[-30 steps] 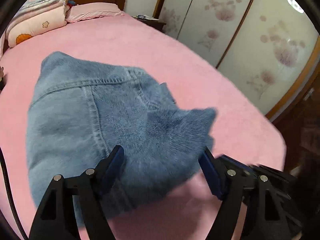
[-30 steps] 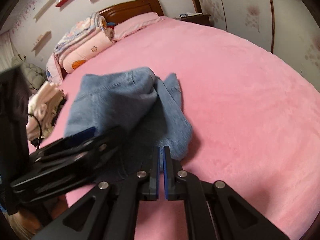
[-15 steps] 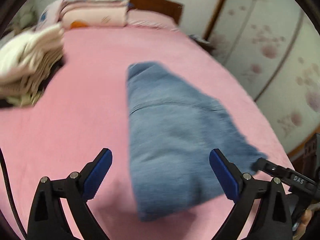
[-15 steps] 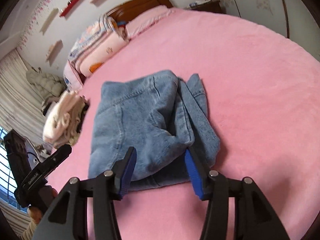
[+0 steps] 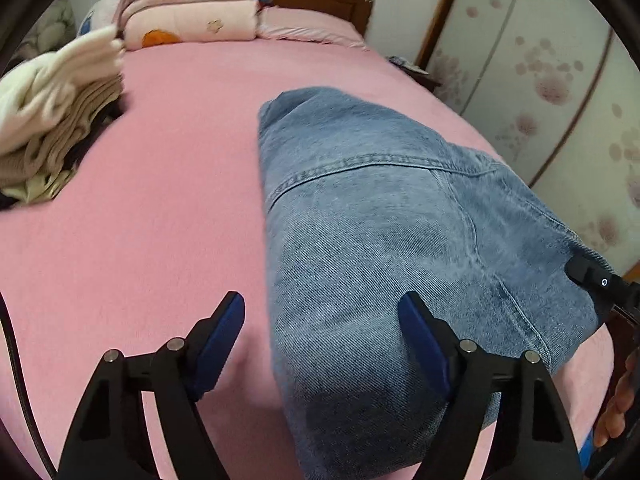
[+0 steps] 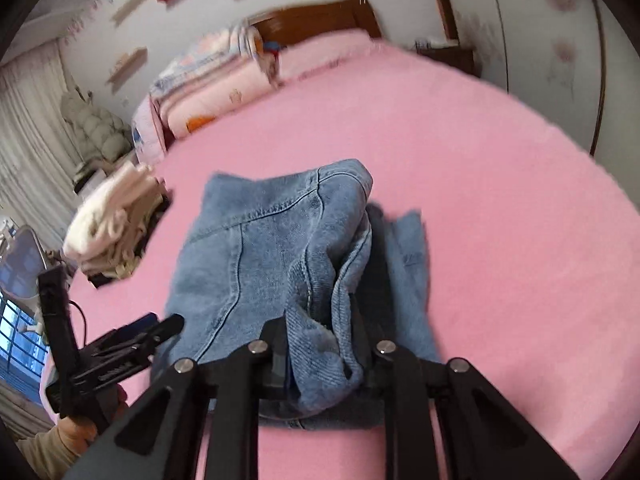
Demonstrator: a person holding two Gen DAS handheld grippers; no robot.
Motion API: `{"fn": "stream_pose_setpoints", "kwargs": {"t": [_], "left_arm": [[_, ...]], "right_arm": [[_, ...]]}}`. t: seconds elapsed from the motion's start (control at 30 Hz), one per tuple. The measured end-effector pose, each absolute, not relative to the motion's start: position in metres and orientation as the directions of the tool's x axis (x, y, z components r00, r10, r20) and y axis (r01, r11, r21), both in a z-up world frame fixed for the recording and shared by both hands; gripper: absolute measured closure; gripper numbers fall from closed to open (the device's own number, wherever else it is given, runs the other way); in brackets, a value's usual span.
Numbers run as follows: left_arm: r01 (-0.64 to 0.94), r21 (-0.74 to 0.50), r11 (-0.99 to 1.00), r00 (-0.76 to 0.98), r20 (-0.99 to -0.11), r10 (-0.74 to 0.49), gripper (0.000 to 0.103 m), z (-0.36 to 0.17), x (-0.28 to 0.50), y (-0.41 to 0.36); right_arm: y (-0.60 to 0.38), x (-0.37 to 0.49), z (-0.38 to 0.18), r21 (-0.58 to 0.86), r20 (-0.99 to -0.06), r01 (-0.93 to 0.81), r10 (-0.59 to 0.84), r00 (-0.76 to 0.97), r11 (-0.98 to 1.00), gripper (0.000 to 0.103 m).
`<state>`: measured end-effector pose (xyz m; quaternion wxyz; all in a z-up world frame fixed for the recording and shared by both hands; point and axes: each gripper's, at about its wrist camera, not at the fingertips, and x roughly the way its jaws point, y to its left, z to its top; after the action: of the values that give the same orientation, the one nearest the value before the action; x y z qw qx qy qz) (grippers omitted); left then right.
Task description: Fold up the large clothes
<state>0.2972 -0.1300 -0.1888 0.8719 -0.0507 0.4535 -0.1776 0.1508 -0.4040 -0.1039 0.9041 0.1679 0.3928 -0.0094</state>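
A folded blue denim garment [image 5: 384, 240] lies on the pink bed [image 5: 160, 208]. My left gripper [image 5: 322, 332] is open and straddles the garment's near left edge. In the right wrist view the garment [image 6: 272, 252] lies in front of me. My right gripper [image 6: 320, 344] has its jaws set around a bunched fold of denim at the near edge. The fold fills the gap between the fingers. The left gripper [image 6: 154, 330] shows at the lower left of that view.
A pile of white and beige folded clothes [image 5: 52, 120] lies at the bed's left side. Folded pink quilts [image 5: 192, 8] and a pillow are stacked at the headboard. Wardrobe doors [image 5: 560, 80] stand along the right. A window [image 6: 16, 332] is at the far left.
My left gripper has come close to the garment's left edge and narrowed a little. My right gripper, shut and empty a second ago, opened and has moved onto a bunched denim fold.
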Motion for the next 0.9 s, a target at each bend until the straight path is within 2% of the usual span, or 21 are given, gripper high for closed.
{"fn": "stream_pose_setpoints", "kwargs": {"t": [0.17,0.27,0.33,0.47,0.6,0.7,0.8,0.87,0.9], "left_arm": [[0.347,-0.202,0.916,0.488,-0.795,-0.36,0.034,-0.191,0.286,-0.165],[0.375,-0.072,0.924,0.548,-0.787,-0.283,0.035,-0.196,0.273,-0.183],[0.371,-0.037,0.928,0.566,-0.783,-0.258,0.036,-0.199,0.27,-0.187],[0.357,-0.068,0.932,0.545,-0.795,-0.267,0.036,-0.199,0.273,-0.185],[0.338,-0.132,0.932,0.498,-0.815,-0.296,0.035,-0.188,0.274,-0.176],[0.308,-0.168,0.937,0.487,-0.818,-0.307,0.034,-0.175,0.273,-0.161],[0.299,-0.167,0.939,0.526,-0.793,-0.309,0.034,-0.16,0.266,-0.15],[0.312,-0.143,0.939,0.531,-0.794,-0.297,0.036,-0.159,0.263,-0.15],[0.312,-0.116,0.943,0.535,-0.799,-0.275,0.049,-0.161,0.262,-0.151]], "right_arm": [[-0.429,0.134,-0.149,0.27,-0.785,0.265,0.052,0.617,0.925,0.085],[-0.426,0.13,-0.173,0.23,-0.803,0.268,0.026,0.596,0.936,0.084],[-0.421,0.133,-0.173,0.2,-0.8,0.267,-0.001,0.6,0.943,0.084],[-0.411,0.141,-0.169,0.109,-0.81,0.232,-0.049,0.584,0.967,0.08],[-0.418,0.135,-0.147,0.098,-0.811,0.246,-0.066,0.581,0.964,0.064],[-0.424,0.121,-0.12,0.088,-0.764,0.244,-0.092,0.639,0.966,0.064],[-0.413,0.116,-0.103,0.075,-0.726,0.162,-0.058,0.686,0.984,0.064],[-0.404,0.119,-0.104,0.063,-0.735,0.118,-0.033,0.677,0.991,0.075],[-0.397,0.122,-0.11,0.037,-0.752,0.094,-0.034,0.658,0.995,0.094]]}}
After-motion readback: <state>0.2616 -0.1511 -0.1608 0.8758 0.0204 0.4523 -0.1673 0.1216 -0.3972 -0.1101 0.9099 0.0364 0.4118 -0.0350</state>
